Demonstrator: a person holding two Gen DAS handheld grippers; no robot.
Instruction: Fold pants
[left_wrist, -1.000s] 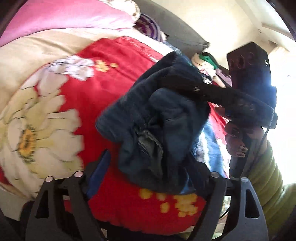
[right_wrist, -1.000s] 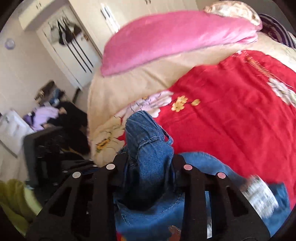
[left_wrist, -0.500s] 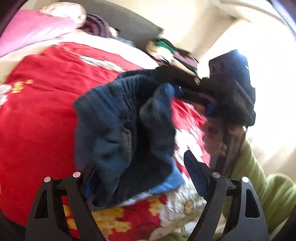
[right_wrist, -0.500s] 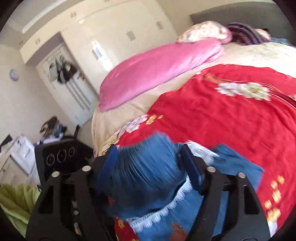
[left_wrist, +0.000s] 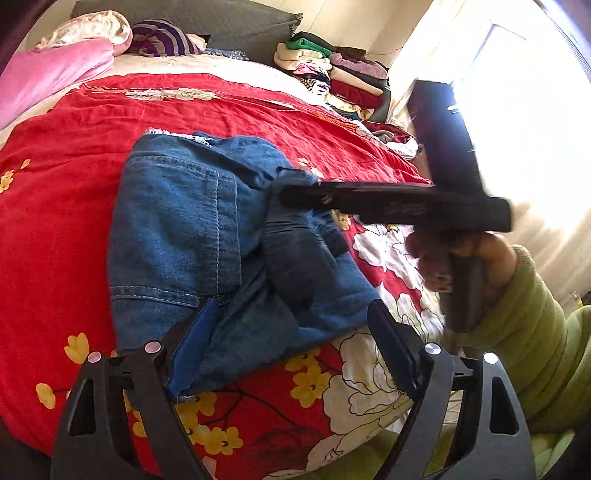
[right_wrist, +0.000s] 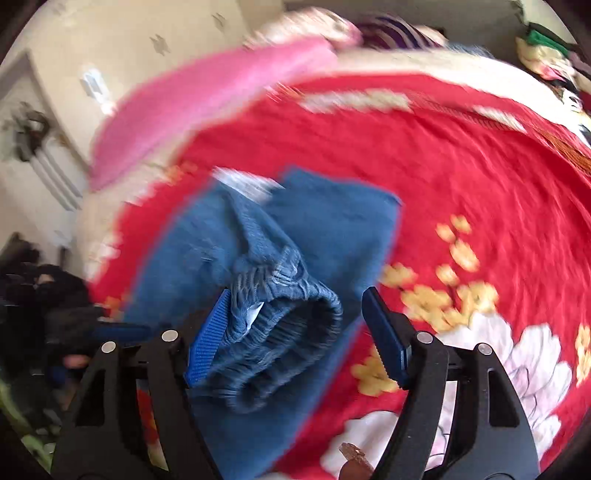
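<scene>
Blue denim pants (left_wrist: 207, 236) lie bunched and partly folded on the red flowered bedspread (left_wrist: 55, 240). My left gripper (left_wrist: 284, 347) is open, its fingers spread at the near edge of the pants. My right gripper (right_wrist: 295, 332) is open over the elastic waistband (right_wrist: 288, 321), which lies between its fingers. In the left wrist view the right gripper (left_wrist: 291, 194) reaches in from the right, tips on the pants' upper fold. The pants (right_wrist: 295, 240) in the right wrist view are blurred by motion.
A pink pillow (left_wrist: 44, 74) and striped cloth (left_wrist: 159, 37) lie at the head of the bed. A pile of folded clothes (left_wrist: 332, 70) sits at the far right corner. A bright window (left_wrist: 517, 110) is to the right. Dark clutter (right_wrist: 37, 295) is on the floor.
The pants hung lifted in both shut grippers. Now they lie on the bedspread and both grippers have opened and let go.
</scene>
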